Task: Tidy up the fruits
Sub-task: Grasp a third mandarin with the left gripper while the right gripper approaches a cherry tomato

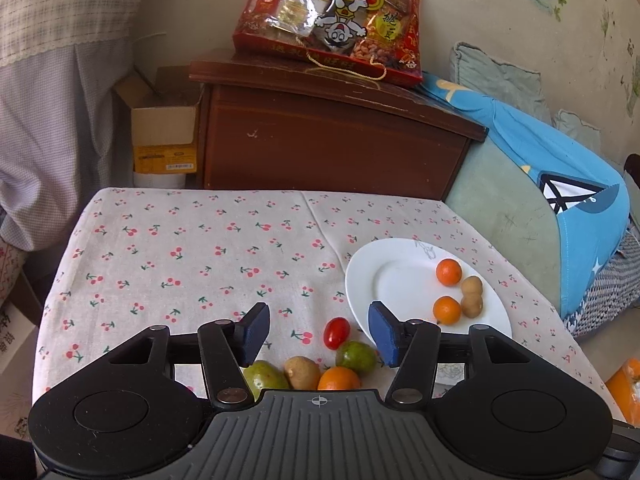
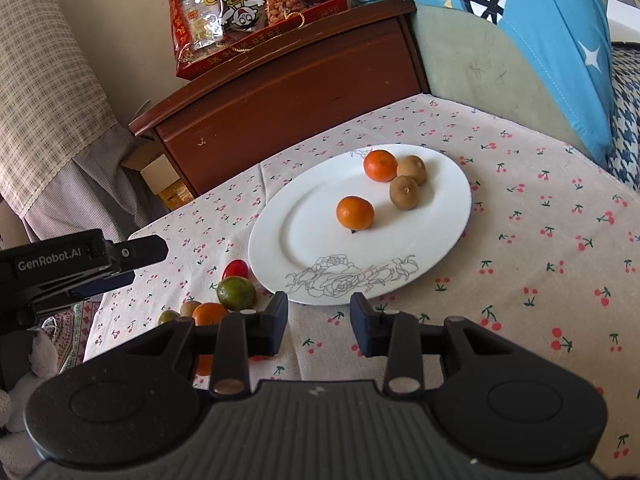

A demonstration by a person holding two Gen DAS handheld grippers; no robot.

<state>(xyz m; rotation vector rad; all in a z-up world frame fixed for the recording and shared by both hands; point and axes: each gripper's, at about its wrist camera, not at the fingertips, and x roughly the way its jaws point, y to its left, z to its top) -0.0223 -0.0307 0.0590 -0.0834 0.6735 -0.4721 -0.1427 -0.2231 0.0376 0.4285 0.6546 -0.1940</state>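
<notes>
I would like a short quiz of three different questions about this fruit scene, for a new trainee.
1. How many fruits lie on the white plate?
2. True or false: the red cherry tomato is on the plate.
3. Which is right? A: both grippers hold a fruit. B: the left gripper and the right gripper are both open and hold nothing. C: only the right one holds a fruit.

Key:
1. Four: two small oranges and two brown longans.
2. False. It lies on the cherry-print tablecloth, beside a green fruit.
3. B.
</notes>
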